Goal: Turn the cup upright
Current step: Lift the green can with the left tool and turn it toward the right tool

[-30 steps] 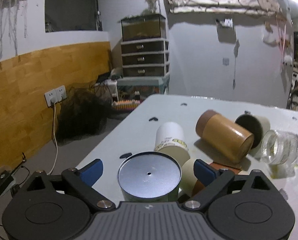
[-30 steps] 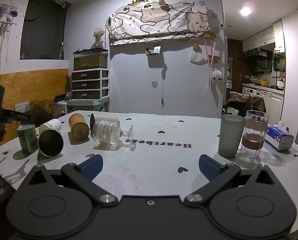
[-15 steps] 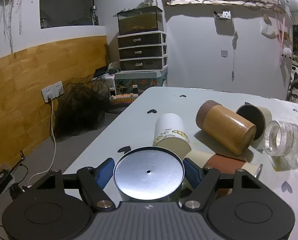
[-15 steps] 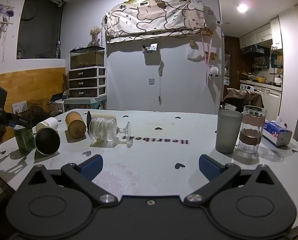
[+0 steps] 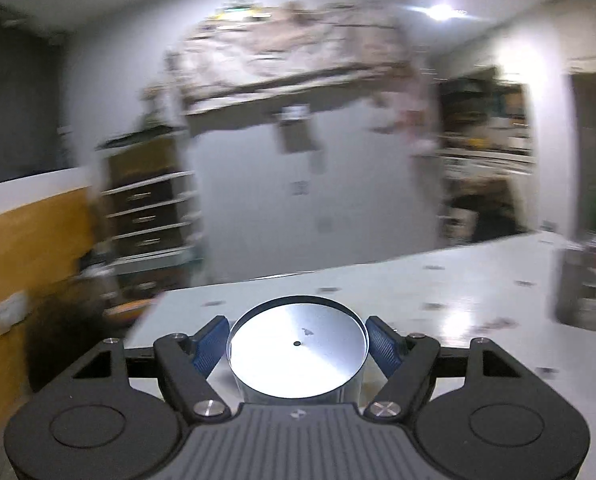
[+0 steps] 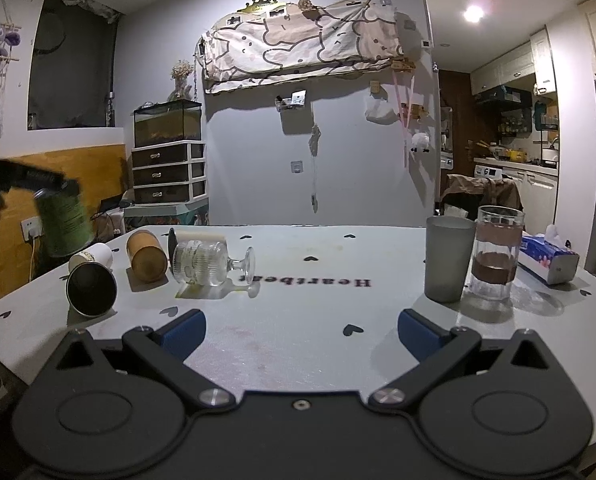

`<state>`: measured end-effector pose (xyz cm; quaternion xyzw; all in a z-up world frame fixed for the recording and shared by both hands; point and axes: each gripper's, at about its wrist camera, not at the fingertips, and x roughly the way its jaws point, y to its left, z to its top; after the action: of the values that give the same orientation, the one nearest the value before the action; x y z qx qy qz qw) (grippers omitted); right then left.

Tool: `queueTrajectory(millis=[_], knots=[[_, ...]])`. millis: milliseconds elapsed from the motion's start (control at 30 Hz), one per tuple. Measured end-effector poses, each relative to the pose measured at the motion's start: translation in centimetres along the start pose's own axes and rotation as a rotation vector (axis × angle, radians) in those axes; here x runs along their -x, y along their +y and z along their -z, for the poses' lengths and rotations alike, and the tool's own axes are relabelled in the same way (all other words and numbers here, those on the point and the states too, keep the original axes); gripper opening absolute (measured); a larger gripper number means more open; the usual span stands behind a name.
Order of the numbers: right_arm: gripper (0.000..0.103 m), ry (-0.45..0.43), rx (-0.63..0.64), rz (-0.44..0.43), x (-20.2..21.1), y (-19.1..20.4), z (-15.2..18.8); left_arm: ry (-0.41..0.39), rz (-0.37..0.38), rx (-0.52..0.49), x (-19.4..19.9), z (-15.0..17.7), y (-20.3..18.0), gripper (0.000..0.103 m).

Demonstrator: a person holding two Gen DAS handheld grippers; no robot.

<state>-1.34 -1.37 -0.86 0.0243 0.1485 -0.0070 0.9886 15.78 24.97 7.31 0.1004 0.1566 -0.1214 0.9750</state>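
My left gripper (image 5: 297, 344) is shut on a metal cup (image 5: 298, 354) with a shiny silver base facing the camera; the left wrist view is motion-blurred. In the right wrist view the same cup (image 6: 62, 220) shows green, held in the air above the table's left edge by the left gripper (image 6: 54, 184). My right gripper (image 6: 301, 326) is open and empty, low over the near part of the white table (image 6: 298, 344).
Lying on their sides at the left are a black-mouthed cup (image 6: 91, 288), a white paper cup (image 6: 94, 255), a brown cup (image 6: 146, 255) and a stemmed glass (image 6: 212, 266). A grey tumbler (image 6: 447, 258), a glass (image 6: 495, 258) and a tissue pack (image 6: 547, 258) stand right.
My left gripper closed on the green metal cup, lifted it off the table and swung right. The right gripper stayed almost still.
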Motion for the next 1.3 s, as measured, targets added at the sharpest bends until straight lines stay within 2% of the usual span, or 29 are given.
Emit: queueTrajectory(millis=[133, 267, 367, 500, 600, 667, 767, 800, 833, 900, 1100, 1167, 1300], knots=[[0.103, 0.006, -0.019, 0.033, 0.3, -0.9, 0.3, 0.035, 0.178, -0.045, -1.7, 0.3, -6.2, 0.075], [0.103, 0.024, -0.05, 0.067, 0.5, -2.4, 0.8, 0.085, 0.318, -0.059, -3.4, 1.8, -11.3, 0.075], [0.103, 0.041, -0.052, 0.077, 0.8, -3.3, 1.4, 0.119, 0.392, -0.066, -4.6, 2.9, -14.3, 0.075], [0.102, 0.057, -0.059, 0.087, 1.2, -4.3, 2.3, 0.183, 0.433, -0.056, -6.7, 4.1, -16.6, 0.075], [0.092, 0.071, -0.074, 0.074, 1.2, -5.0, 2.8, 0.181, 0.433, -0.062, -7.0, 4.8, -17.6, 0.075], [0.081, 0.088, -0.079, 0.059, 0.9, -5.1, 3.1, 0.188, 0.435, -0.07, -7.0, 4.8, -18.0, 0.075], [0.05, 0.141, -0.099, -0.03, -0.8, -5.2, 3.5, 0.198, 0.439, -0.082, -7.1, 4.5, -18.2, 0.075], [0.036, 0.164, -0.106, -0.064, -1.6, -5.1, 3.6, 0.202, 0.44, -0.082, -7.1, 4.4, -18.2, 0.075], [0.028, 0.179, -0.108, -0.092, -2.2, -4.9, 3.6, 0.206, 0.443, -0.082, -7.3, 4.3, -18.3, 0.075], [0.02, 0.207, -0.11, -0.153, -3.7, -4.1, 3.7, 0.211, 0.447, -0.081, -7.4, 4.1, -18.3, 0.075], [0.01, 0.281, -0.196, -0.287, -7.6, -2.3, 4.1, 0.207, 0.473, -0.052, -6.9, 4.4, -17.6, 0.075], [0.01, 0.3, -0.266, -0.301, -8.8, -2.5, 4.2, 0.208, 0.495, -0.026, -6.5, 4.5, -17.1, 0.075], [0.008, 0.31, -0.358, -0.277, -10.2, -3.2, 4.2, 0.187, 0.507, -0.003, -5.3, 5.1, -15.9, 0.075]])
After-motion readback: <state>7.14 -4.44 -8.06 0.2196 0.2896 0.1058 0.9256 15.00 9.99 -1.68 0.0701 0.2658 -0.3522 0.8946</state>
